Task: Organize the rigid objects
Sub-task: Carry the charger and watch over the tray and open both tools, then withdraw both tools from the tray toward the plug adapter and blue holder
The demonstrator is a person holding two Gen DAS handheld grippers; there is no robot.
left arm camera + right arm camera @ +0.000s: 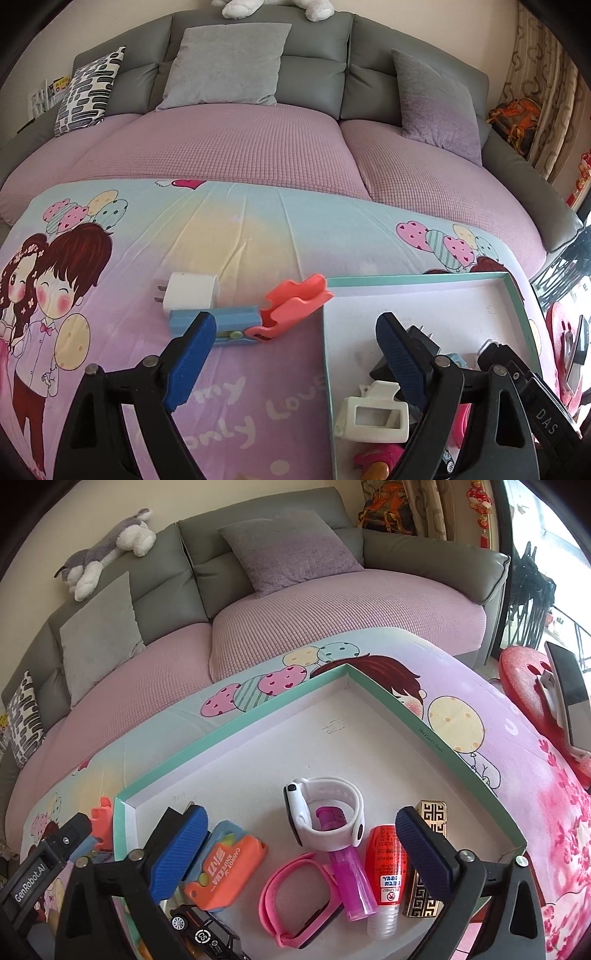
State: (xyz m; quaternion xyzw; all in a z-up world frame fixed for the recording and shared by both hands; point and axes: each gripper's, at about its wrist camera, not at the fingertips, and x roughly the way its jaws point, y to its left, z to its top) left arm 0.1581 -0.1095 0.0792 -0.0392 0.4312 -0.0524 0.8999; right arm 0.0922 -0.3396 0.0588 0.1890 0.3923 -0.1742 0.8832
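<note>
My left gripper point(295, 321) is open and holds nothing. It straddles the left wall of the teal-rimmed box point(406, 278). Just beyond its left finger, a white charger plug point(190, 291) and a blue and salmon folding cutter point(255, 317) lie on the cartoon sheet. Inside the box I see a white hair clip point(373, 413) and a black plug point(424, 338). My right gripper point(300, 814) is open above the box point(236, 720). Below it lie a white smartwatch point(325, 812), a pink band point(295, 897), a magenta tube point(347, 871), a red bottle point(386, 860), a gold lighter point(432, 814) and an orange cutter point(225, 864).
A toy car point(199, 930) lies at the box's near edge. The far half of the box floor point(332, 731) is bare. A grey sofa point(314, 66) with cushions curves behind. A red stool point(524, 679) bearing a phone stands at the right.
</note>
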